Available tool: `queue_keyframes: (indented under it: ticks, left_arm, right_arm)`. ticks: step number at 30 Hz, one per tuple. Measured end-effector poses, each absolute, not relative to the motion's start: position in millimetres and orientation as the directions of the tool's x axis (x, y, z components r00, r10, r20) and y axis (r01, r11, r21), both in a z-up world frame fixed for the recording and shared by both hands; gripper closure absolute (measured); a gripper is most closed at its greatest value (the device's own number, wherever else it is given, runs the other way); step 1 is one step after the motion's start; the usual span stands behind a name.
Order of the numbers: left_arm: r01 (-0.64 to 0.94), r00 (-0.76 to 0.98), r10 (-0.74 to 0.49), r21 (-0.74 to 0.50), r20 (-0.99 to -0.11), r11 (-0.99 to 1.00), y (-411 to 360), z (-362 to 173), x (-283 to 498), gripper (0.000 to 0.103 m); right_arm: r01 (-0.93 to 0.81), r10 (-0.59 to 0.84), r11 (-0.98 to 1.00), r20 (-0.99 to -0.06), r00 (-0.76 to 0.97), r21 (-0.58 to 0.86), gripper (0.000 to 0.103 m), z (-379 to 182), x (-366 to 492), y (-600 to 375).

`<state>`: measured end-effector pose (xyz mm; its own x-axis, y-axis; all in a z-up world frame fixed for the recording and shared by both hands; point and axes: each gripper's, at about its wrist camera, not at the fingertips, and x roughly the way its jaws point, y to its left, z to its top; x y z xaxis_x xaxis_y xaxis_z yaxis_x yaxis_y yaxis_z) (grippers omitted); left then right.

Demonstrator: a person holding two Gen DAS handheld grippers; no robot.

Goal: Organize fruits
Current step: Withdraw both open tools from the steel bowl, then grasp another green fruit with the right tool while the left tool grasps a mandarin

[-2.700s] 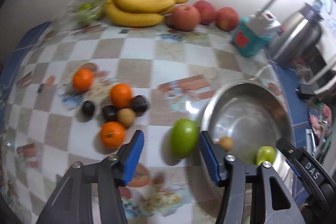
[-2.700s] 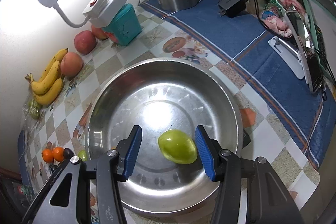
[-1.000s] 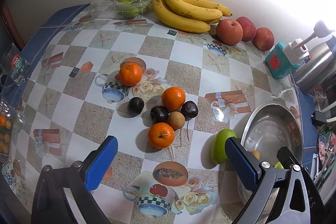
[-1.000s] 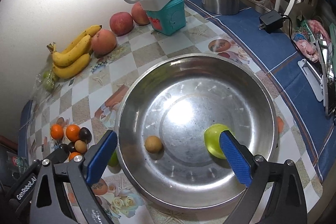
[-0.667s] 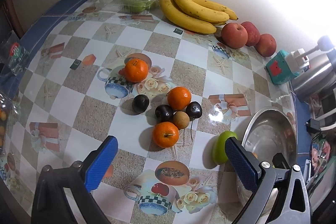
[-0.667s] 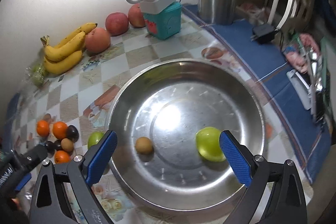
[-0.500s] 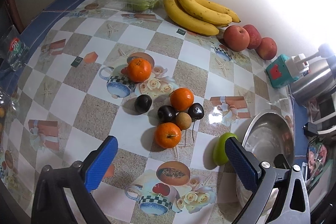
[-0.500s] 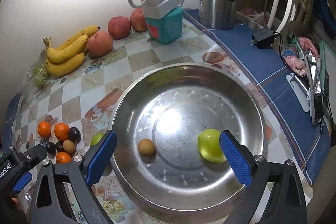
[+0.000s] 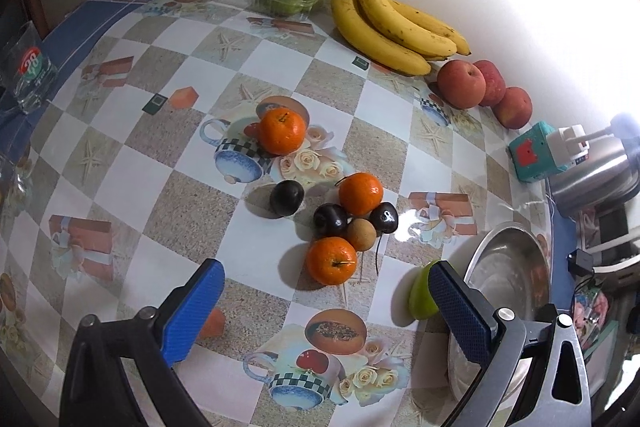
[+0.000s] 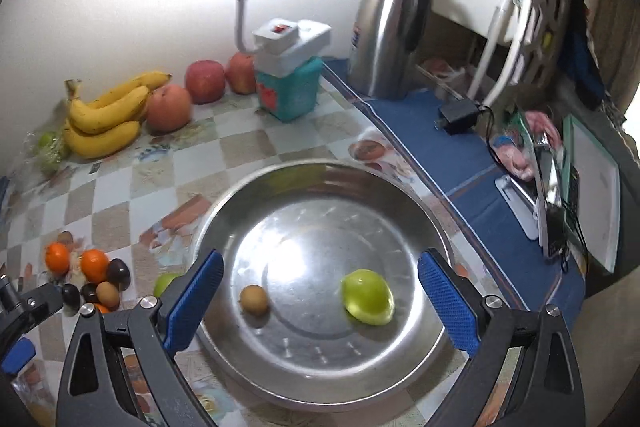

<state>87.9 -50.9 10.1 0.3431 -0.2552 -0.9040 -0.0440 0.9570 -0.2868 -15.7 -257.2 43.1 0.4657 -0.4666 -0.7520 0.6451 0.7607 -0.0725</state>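
On the table's far left: drinking glass (image 9: 32, 75), well apart from any fruit; at risk only from a wide sideways swing. Further right, left gripper (image 9: 324, 273) hanging above the checked cloth (image 9: 132, 183), blue pads spread wide, pinching nothing. Beyond those pads, a tight huddle: near tangerine (image 9: 331, 261), brown round fruit (image 9: 361, 235), two dark cherries (image 9: 330, 219), second tangerine (image 9: 361, 194), all touching or nearly so, with a dark plum (image 9: 286, 197) just beside and a lone tangerine (image 9: 281, 131) apart toward the back. Looks like the next pick. Could scatter the lot: closing on the near tangerine probably shoves the brown round fruit and the cherries, and round fruit rolls freely on glossy cloth. Could also crush a cherry if pinched hard. Right of that, loose green fruit (image 9: 420, 295) lying on the cloth just beside the steel bowl (image 9: 508, 267), partly hidden behind the left gripper's right pad; easy to nudge into a roll. Farther right, seen from the right wrist, right gripper (image 10: 320, 263) poised over the bowl, likewise spread wide and empty. Inside, small tan fruit (image 10: 253, 299) left of centre and bowl's green fruit (image 10: 367, 297) to its right, apart. Likely to skate on slick metal if the bowl gets bumped; anything dropped from height may bounce out.
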Motion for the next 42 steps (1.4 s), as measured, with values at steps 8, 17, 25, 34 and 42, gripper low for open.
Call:
queue_keyframes:
  ticks: [8,17,25,34,42]
  left_arm:
    - [-0.082,0.36,-0.202,-0.247,-0.911,0.966,-32,9,95,0.0]
    - [-0.112,0.385,-0.117,-0.173,-0.915,0.979,-6,11,111,0.0]
    - [-0.126,0.381,-0.114,-0.173,-0.917,0.977,6,6,123,0.0]
    - [-0.127,0.343,-0.166,-0.221,-0.924,0.967,0,-2,123,0.0]
    - [-0.056,0.309,-0.19,-0.217,-0.932,0.974,-28,-9,122,0.0]
  right_arm:
    - [0.537,-0.259,0.838,-0.798,0.545,0.095,0.005,38,-1,-240]
    - [0.359,-0.177,0.931,-0.793,0.583,0.057,0.005,41,34,-185]
    - [0.361,-0.074,0.918,-0.826,0.559,0.162,0.005,33,60,-190]
    - [0.379,-0.008,0.897,-0.85,0.526,0.226,0.005,19,64,-209]
    - [0.392,0.015,0.894,-0.888,0.461,0.218,0.011,2,58,-221]
